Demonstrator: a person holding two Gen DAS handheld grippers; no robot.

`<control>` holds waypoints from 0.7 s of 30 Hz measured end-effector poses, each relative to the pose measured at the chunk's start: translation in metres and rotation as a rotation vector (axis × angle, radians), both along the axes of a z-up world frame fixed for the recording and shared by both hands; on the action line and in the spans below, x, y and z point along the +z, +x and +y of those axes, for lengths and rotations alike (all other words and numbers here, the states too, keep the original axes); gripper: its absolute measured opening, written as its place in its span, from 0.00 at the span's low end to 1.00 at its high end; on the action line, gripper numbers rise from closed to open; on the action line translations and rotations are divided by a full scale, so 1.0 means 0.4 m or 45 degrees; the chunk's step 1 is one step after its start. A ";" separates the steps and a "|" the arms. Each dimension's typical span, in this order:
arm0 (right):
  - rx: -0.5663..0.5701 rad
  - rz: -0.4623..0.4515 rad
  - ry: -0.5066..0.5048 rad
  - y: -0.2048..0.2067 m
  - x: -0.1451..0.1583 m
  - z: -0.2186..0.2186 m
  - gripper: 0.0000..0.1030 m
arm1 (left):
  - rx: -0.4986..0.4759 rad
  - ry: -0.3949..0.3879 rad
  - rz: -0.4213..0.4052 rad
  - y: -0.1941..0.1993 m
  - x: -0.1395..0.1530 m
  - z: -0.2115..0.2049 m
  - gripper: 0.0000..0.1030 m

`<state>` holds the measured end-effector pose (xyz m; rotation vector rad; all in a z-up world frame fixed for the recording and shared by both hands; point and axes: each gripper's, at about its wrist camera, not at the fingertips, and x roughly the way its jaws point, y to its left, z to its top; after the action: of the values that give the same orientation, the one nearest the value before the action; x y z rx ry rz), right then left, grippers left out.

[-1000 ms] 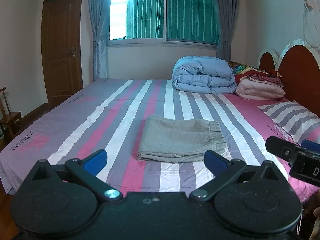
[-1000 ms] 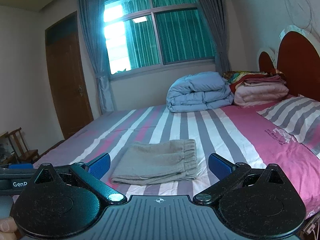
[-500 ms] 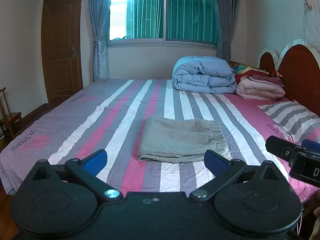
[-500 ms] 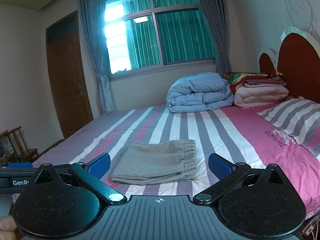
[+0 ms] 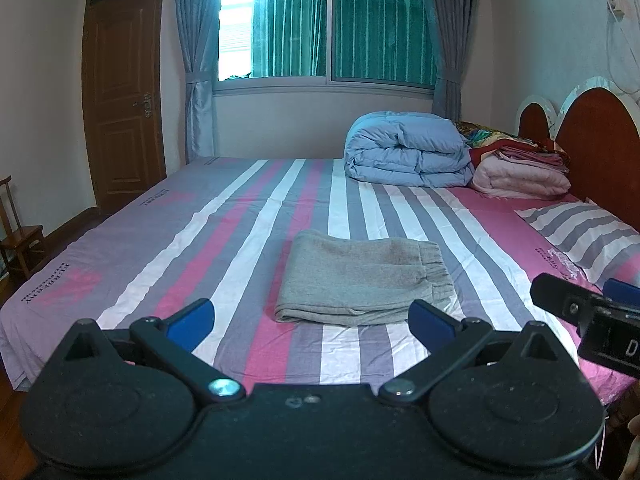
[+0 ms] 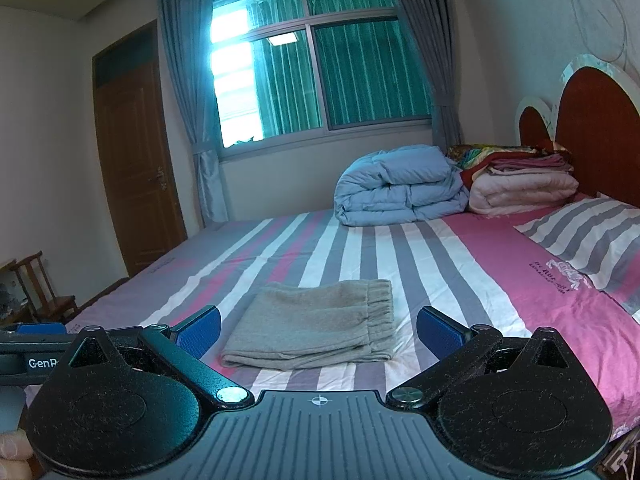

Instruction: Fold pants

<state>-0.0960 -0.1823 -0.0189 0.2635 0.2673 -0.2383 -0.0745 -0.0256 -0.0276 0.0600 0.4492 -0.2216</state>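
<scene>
The grey pants (image 5: 362,278) lie folded into a flat rectangle on the striped bed (image 5: 200,240), waistband to the right. They also show in the right wrist view (image 6: 316,330). My left gripper (image 5: 310,320) is open and empty, held back from the bed's near edge, short of the pants. My right gripper (image 6: 318,328) is open and empty, also held back from the pants. The right gripper's side shows at the right edge of the left wrist view (image 5: 592,312).
A folded blue duvet (image 5: 406,148) and a stack of pink blankets (image 5: 520,172) lie at the far right by the red headboard (image 5: 596,136). A striped pillow (image 5: 588,236) lies right. A wooden chair (image 5: 18,236) and door (image 5: 120,100) stand left.
The right gripper's view has tilted slightly. The pants and the left gripper have not moved.
</scene>
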 end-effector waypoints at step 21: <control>0.001 0.003 0.009 -0.001 0.004 -0.012 1.00 | -0.019 0.006 0.009 0.011 -0.013 -0.003 0.94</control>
<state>-0.0962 -0.1870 -0.0174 0.2706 0.2703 -0.2372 -0.0700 -0.0267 -0.0327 0.0673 0.4566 -0.2356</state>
